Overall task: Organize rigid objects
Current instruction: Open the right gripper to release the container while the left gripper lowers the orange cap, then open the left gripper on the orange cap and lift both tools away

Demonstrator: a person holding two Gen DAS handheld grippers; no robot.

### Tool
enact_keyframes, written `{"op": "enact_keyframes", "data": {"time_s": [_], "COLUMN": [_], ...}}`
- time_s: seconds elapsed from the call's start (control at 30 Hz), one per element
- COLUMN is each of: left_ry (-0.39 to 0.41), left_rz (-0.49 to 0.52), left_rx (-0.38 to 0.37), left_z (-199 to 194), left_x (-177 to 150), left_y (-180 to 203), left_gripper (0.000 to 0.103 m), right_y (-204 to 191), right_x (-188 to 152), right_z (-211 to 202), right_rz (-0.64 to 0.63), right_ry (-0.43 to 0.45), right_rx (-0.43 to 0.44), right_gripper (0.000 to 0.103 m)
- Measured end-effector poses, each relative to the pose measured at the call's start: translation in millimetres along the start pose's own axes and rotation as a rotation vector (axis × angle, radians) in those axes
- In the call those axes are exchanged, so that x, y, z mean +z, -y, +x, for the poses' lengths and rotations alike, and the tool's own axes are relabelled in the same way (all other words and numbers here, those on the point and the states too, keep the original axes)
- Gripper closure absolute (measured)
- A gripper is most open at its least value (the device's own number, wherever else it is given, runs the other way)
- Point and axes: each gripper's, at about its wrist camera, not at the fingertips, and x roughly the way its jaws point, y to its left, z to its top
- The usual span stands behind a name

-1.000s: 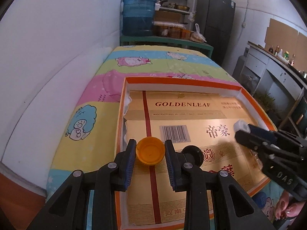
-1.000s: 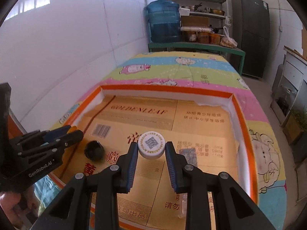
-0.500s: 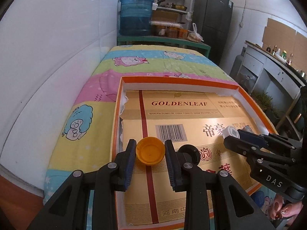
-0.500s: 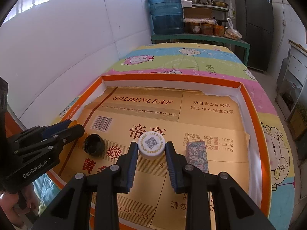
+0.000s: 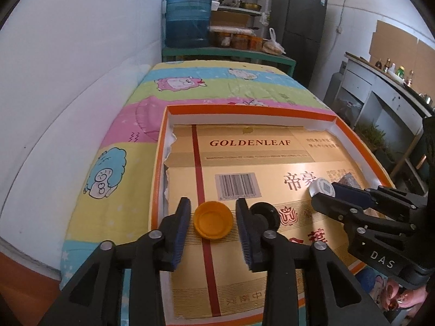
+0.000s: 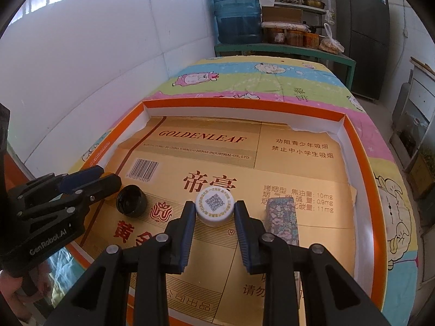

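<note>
Left gripper [image 5: 213, 218] jaws just opened, no longer squeezing orange cap [image 5: 213, 223]; cap sits between them on cardboard in orange tray [image 5: 157, 163]. Black cap [image 5: 267, 215] just beside. Right gripper [image 6: 215, 211] pinches white cap [image 6: 214, 205]. Flowery box [image 6: 282, 221] lies near.

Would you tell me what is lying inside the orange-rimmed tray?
In the tray: cardboard liner, orange cap, black cap, white cap, floral box. Beneath the liner is hidden.

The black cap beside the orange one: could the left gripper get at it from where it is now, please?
Probably yes. The black cap lies just outside the left gripper's right finger, uncovered; the jaws have just opened off the orange cap, which sits loose between them.
</note>
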Motion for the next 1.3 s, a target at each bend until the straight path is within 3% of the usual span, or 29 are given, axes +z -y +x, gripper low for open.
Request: {"op": "enact_keyframes", "data": {"time_s": [0.17,0.67,0.7,0.77,0.83,1.3], "left_ry": [0.008,0.049,0.053,0.059,0.065,0.136], "left_rz": [0.003,-0.003,-0.003,-0.002,0.000,0.021], "left_rx": [0.002,-0.007,-0.008,-0.011,-0.014,-0.056], "left_z": [-2.2,-14.3,-15.4,-16.4,-18.5,-36.5], "left_x": [0.4,2.5,2.5,3.2,3.1,4.0], "left_y": [1.7,-0.5,-0.4,-0.1,0.8,10.6], "left_gripper": [0.053,0.053,0.053,0.053,0.053,0.053], "right_y": [-1.4,-6.6,-7.1,-8.4,-9.3,-16.5], "right_x": [-0.3,-0.6,-0.4,-0.3,0.2,5.0], "right_z": [0.0,-2.3,-2.7,-4.5,-6.3,-27.3], "right_rz": [-0.008,-0.031,-0.033,-0.037,-0.041,-0.060], "right_ry": [0.000,0.012,0.015,0.021,0.029,0.110], "right_rx": [-0.005,-0.011,-0.013,-0.015,-0.018,-0.040], "right_gripper": [0.073,0.073,0.072,0.059,0.055,0.055]}}
